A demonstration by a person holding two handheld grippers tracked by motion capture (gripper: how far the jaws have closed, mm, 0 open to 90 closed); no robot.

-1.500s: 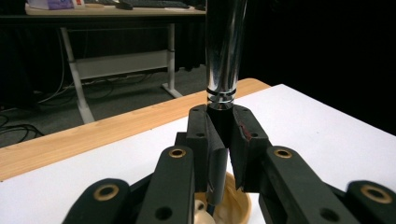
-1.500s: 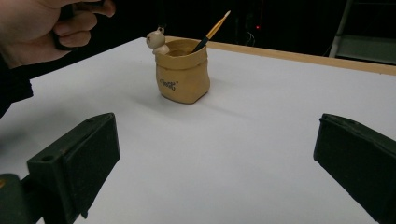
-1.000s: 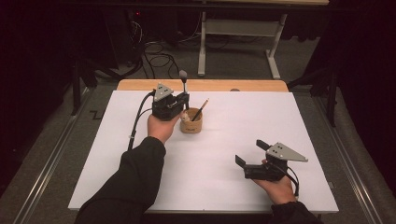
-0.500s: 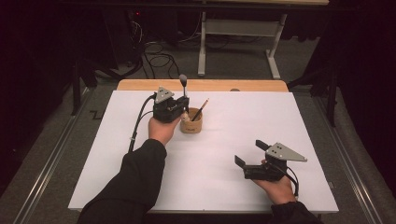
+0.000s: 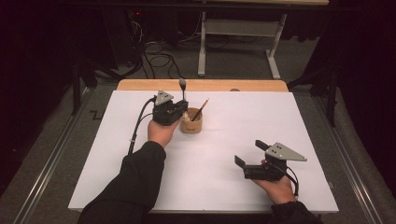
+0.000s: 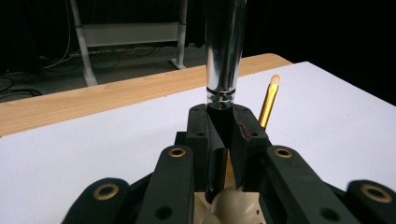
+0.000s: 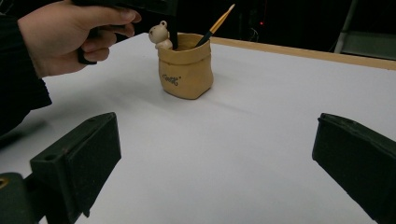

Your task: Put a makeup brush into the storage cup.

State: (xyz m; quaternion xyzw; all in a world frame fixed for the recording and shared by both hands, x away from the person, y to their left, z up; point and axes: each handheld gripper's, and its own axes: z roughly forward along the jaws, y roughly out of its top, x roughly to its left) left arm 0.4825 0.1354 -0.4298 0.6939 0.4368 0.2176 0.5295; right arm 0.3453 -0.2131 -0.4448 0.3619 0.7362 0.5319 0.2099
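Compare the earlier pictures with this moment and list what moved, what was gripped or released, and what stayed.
Nothing visibly changed. The left tool is still shut on the silver-handled brush, held upright over the tan holder. The gold-handled brush still leans in the holder. The right tool stays open, resting low over the white table.

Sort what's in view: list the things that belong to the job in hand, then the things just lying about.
In the job:
- left gripper, shut on the makeup brush
- tan holder
- gold-handled brush standing in it

Just there:
- right gripper, open, apart
- white table
- cables on floor
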